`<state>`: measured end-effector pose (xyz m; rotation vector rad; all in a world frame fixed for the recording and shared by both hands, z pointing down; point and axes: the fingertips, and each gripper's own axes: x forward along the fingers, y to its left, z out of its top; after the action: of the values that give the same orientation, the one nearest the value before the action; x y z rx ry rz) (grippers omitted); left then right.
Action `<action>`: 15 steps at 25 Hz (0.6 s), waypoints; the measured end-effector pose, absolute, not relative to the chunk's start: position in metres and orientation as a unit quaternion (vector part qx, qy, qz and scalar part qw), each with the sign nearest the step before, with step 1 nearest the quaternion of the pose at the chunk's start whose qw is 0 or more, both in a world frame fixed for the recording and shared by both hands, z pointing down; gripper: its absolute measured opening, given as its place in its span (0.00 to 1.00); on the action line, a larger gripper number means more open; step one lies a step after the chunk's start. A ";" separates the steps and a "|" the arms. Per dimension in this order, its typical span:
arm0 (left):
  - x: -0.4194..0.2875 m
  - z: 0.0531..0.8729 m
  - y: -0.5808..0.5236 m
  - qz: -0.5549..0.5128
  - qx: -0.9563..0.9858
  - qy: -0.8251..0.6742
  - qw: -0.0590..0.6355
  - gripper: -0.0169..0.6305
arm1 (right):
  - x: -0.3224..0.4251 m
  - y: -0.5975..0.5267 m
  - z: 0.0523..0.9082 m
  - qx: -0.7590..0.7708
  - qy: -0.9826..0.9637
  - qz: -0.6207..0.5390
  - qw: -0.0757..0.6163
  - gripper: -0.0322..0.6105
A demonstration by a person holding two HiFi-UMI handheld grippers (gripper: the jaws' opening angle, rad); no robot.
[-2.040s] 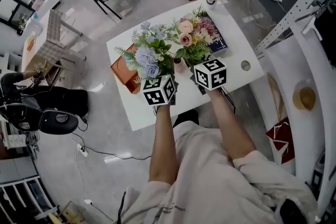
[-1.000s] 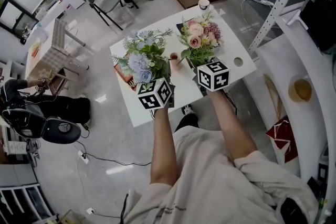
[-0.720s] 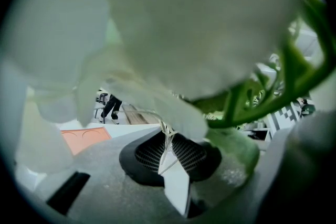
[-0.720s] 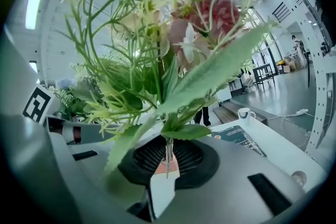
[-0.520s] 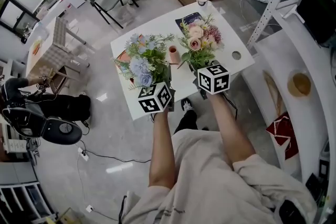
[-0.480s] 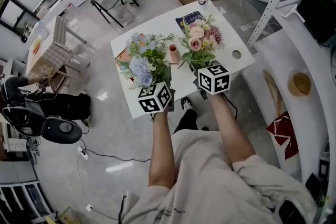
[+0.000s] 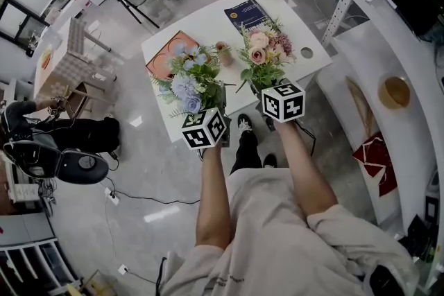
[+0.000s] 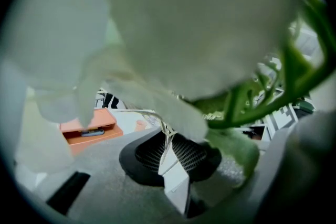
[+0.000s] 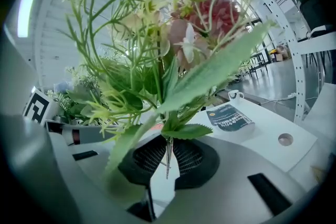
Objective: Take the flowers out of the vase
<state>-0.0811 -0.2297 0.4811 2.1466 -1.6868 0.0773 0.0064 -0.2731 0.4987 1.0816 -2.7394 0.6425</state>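
Standing by the table [image 7: 208,21], someone is gripping a blue bunch [image 7: 187,80] in the left gripper [image 8: 169,150] and a pink bunch [image 7: 263,55] in the right gripper [image 9: 167,157], jaws clamped on the stems, both out of the vase [image 7: 223,52].

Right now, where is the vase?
In the head view the vase stands on the white table, between the orange book and the blue book, just beyond the blue bouquet and the pink bouquet.
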 end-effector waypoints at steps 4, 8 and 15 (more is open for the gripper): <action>-0.067 0.494 -0.215 0.029 0.769 -0.600 0.218 0.10 | 0.022 -0.257 0.512 0.361 -0.902 0.227 0.071 0.11; -0.057 0.506 -0.201 0.037 0.769 -0.595 0.229 0.10 | 0.032 -0.244 0.523 0.364 -0.896 0.242 0.076 0.11; -0.058 0.518 -0.177 0.043 0.765 -0.589 0.256 0.10 | 0.034 -0.230 0.530 0.368 -0.887 0.269 0.071 0.11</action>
<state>-0.0583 -0.1772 0.5180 2.0773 -1.5971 0.1167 0.0337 -0.2304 0.5298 1.1059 -2.6694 0.8087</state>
